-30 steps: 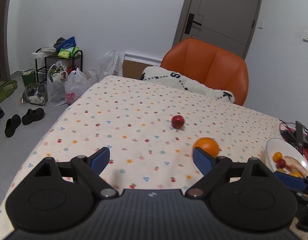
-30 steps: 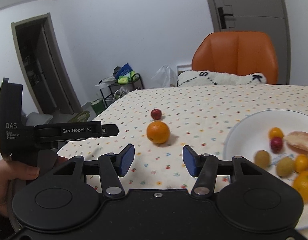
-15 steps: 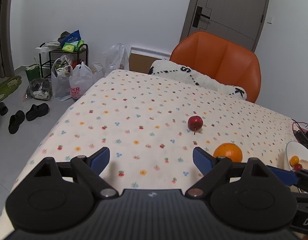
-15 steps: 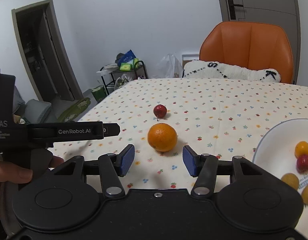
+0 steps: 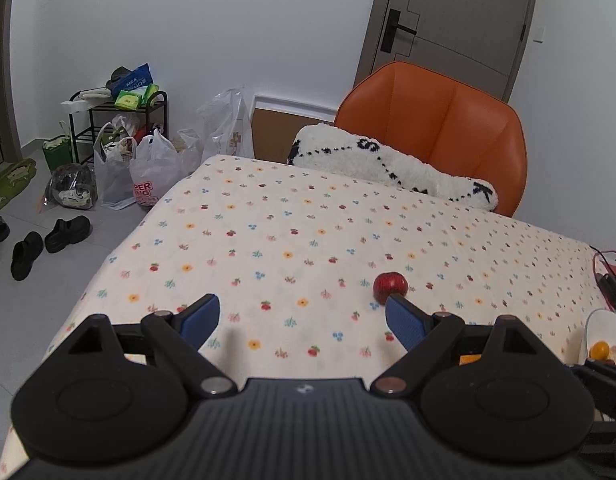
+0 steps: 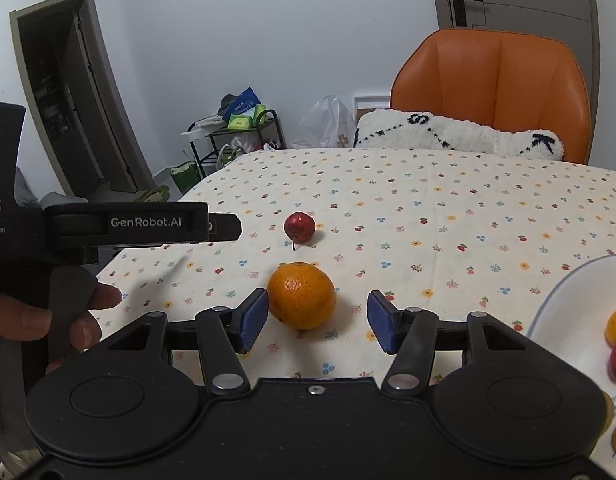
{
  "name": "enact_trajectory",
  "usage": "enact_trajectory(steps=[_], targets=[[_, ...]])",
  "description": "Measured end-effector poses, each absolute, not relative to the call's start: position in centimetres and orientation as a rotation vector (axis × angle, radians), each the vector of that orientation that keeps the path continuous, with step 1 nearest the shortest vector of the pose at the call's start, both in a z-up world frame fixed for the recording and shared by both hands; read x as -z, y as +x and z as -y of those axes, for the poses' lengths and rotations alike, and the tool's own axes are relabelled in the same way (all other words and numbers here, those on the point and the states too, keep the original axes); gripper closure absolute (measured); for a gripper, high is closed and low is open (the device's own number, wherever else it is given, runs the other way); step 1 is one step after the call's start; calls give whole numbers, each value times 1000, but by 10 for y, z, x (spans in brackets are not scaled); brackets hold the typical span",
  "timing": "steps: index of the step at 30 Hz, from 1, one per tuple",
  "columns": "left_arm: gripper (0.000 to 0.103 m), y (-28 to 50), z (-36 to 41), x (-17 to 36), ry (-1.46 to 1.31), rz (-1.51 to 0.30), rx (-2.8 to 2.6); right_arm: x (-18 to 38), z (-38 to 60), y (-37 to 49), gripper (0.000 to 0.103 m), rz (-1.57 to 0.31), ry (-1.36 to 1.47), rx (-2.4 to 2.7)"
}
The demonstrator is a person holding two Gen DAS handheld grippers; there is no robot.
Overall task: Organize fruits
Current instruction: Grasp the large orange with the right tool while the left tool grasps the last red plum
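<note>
Dimpled orange point(image 6: 301, 295) between right gripper's point(image 6: 314, 320) wide-open jaws, barely visible past the equally wide left gripper point(image 5: 301, 320), red fruit point(image 5: 390, 285) beyond.

**Layout: table, fruit, plate**

Round orange point(image 6: 301, 295) sits on the floral-print tablecloth point(image 6: 428, 216), lower centre of the right wrist frame, between the spread fingers of the right gripper point(image 6: 314, 320). Small red stemmed fruit point(image 6: 299, 226) lies behind it, apart. White plate point(image 6: 564, 304) with small fruits at lower right. Left gripper point(image 6: 223, 227) at left edge. Orange padded chair point(image 6: 492, 84) behind the table, upper right, fluffy white cushion point(image 6: 456, 134) on it.
</note>
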State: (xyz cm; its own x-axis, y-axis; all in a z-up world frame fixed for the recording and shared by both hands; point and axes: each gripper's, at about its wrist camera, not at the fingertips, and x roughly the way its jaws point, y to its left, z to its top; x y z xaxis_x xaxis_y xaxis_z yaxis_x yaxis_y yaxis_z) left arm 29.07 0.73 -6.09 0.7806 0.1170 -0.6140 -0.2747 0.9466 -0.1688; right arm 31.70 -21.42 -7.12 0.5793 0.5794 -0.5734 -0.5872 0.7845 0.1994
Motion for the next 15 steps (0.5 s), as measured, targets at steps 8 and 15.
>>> enact_trajectory(steps=[8,15], targets=[[14,299,-17,69,-274,-659,-193,77,199,324,54,-685,-14,-720],[14,303,-20,73,-274,-664,-174,77,196,328,67,-680,-8,-728]])
